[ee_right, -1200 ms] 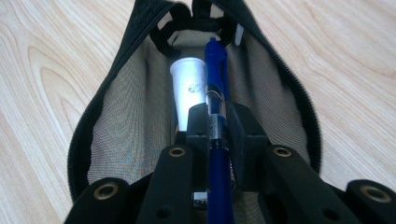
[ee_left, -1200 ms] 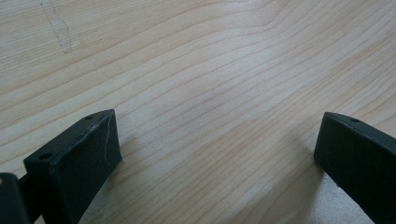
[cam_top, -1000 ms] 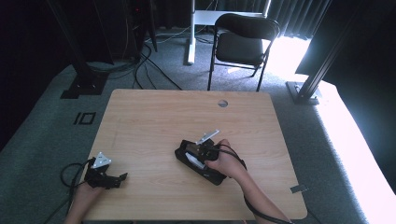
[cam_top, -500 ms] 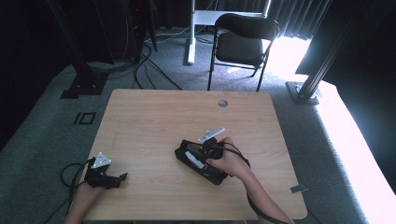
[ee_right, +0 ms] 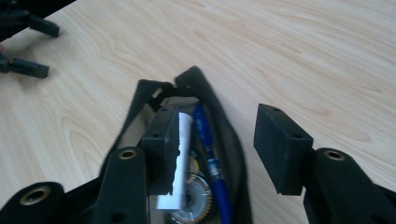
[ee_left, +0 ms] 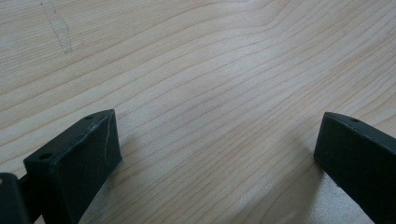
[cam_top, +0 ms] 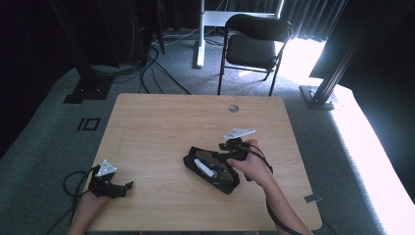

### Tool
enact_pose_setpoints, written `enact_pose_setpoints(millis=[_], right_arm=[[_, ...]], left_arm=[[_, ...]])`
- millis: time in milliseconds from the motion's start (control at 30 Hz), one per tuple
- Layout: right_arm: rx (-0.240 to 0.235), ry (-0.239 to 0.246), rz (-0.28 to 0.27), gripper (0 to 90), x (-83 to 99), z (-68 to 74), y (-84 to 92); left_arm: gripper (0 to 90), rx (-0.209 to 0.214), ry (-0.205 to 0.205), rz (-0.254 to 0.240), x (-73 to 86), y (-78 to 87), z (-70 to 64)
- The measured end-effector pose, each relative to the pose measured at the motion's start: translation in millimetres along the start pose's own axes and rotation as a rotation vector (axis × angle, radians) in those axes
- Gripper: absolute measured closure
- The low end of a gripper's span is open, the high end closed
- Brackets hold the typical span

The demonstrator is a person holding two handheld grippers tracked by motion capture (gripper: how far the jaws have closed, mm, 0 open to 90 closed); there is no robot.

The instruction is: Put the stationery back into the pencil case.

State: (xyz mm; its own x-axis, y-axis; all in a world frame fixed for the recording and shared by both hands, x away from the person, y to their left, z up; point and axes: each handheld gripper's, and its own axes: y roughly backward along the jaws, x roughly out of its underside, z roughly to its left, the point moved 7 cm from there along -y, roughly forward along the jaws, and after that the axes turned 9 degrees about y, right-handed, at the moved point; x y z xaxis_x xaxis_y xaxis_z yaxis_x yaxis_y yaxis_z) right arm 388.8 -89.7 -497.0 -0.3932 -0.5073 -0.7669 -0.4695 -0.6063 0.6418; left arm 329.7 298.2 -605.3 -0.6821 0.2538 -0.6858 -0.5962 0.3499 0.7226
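Two grippers: left gripper [cam_top: 128,186] parked wide open and empty at near-left worktop [cam_top: 161,122] edge; right gripper [ee_right: 217,149], jaws just opening, grasping nothing, directly above open pencil case [cam_top: 211,169], long axis diagonal, blue pen [ee_right: 208,154] inside.

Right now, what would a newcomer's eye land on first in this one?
The open black pouch right of the table's middle, with a blue pen and a white stick inside. The right gripper hangs just above it, its fingers just opening with nothing between them. The left gripper rests open near the wooden table's front left corner.
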Motion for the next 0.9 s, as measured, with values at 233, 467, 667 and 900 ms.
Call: enact_pose_setpoints(millis=[233, 467, 667, 900], right_arm=[[0.053, -0.034, -0.019, 45.2, 9.3, -17.5, 9.5], [0.102, -0.083, -0.032, 40.9, 20.6, -32.7, 15.1], [0.144, -0.118, -0.029, 37.0, 35.0, -45.7, 17.0], [0.22, -0.16, -0.015, 36.8, 59.4, -62.0, 18.4]], left_arm=[[0.7, 0.0, -0.001, 0.001, 0.1, 0.0, 0.0], [0.7, 0.0, 0.001, 0.001, 0.1, 0.1, -0.1], [0.7, 0.0, 0.001, 0.001, 0.1, 0.1, -0.1], [0.7, 0.0, 0.001, 0.001, 0.1, 0.0, -0.1]])
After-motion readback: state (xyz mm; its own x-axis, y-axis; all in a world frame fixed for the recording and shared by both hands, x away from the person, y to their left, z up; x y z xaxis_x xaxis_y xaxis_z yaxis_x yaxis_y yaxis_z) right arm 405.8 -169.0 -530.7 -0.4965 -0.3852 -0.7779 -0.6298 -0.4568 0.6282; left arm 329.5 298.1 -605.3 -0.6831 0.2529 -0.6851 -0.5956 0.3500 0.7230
